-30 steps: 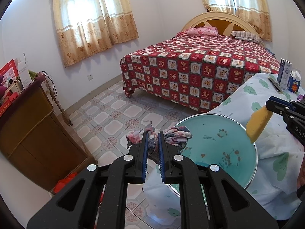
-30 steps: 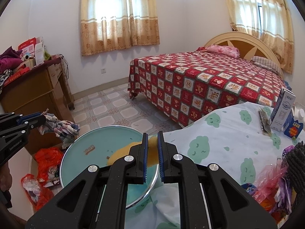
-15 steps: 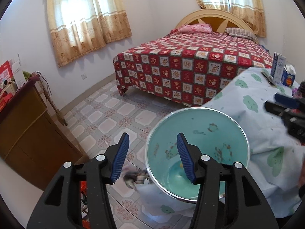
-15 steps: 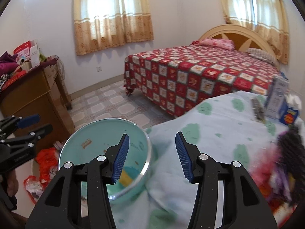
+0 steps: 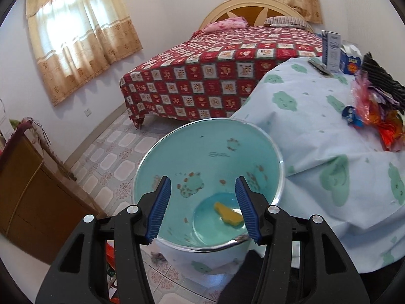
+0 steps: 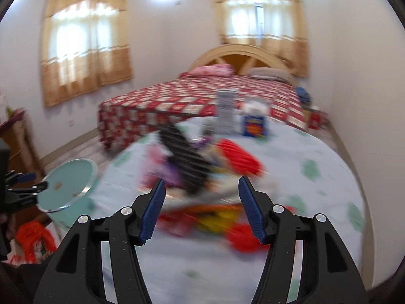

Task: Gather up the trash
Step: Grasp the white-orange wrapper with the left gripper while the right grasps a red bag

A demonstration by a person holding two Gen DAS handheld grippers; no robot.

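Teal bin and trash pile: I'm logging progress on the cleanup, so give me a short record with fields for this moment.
bin: teal bin, beside the table edge, open top
bin contents: one yellow piece on the bottom
left gripper: open, nothing between its fingers, above the bin
right gripper: jaws opening, nothing gripped, facing the pile
remaining trash: heap of wrappers on the cloud-print tablecloth
image quality: right wrist view blurred

Bright daylight through the tan curtained window [image 5: 76,33], left view sharp, right view smeared with motion blur, pile of colourful crinkly wrappers [image 6: 202,177] below window fuzzy, edges bent, corners dark
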